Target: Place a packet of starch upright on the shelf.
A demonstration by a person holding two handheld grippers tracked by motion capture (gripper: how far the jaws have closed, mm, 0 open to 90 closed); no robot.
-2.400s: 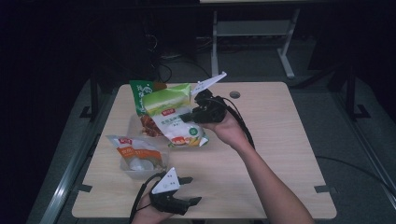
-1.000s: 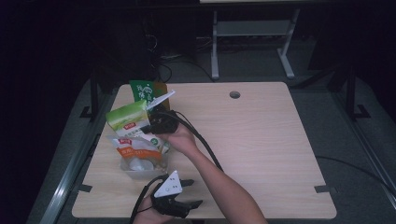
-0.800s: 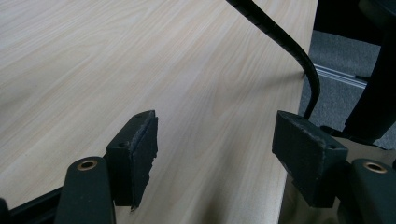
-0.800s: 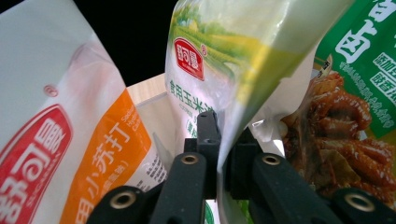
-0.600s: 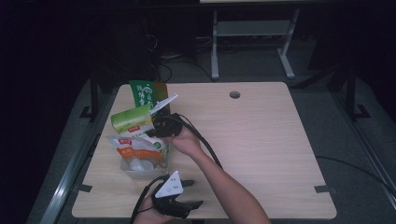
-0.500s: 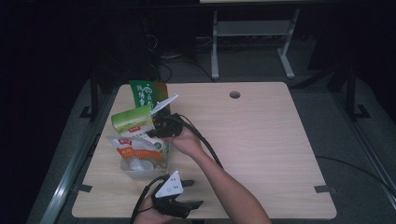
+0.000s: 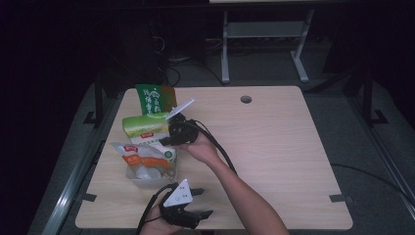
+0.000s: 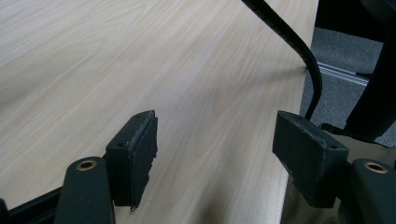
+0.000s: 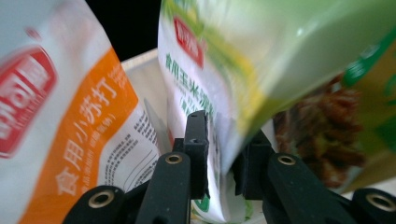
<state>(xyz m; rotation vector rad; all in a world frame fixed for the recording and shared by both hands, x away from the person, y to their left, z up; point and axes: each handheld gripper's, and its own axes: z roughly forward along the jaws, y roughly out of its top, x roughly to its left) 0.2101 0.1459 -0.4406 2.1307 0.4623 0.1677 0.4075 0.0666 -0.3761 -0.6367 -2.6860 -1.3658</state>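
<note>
Right gripper (image 9: 219, 154) first: its two black jaws stand a narrow gap apart with the lower edge of a light green and white plastic food pouch (image 9: 243, 65) between them. I have just been easing these jaws apart, and from the right gripper view I cannot tell whether the pads still press on the pouch. From the high view I see that gripper (image 7: 169, 136) at the left part of the pale wooden table (image 7: 274, 147), pointing left, with the green pouch (image 7: 145, 131) at its tips. Just near of the pouch lies a white and orange plastic food bag (image 7: 142, 155), resting on a clear plastic tub (image 7: 147, 176); the two bags touch. Just beyond the pouch, at the far left corner, a dark green printed packet (image 7: 152, 99) stands upright.

Left gripper (image 8: 215, 154) rests at the near edge of the table, jaws spread wide with bare wood between them. From the high view, it (image 7: 195, 203) sits near and well apart from the bags, the grey three-cornered plate on top.
</note>
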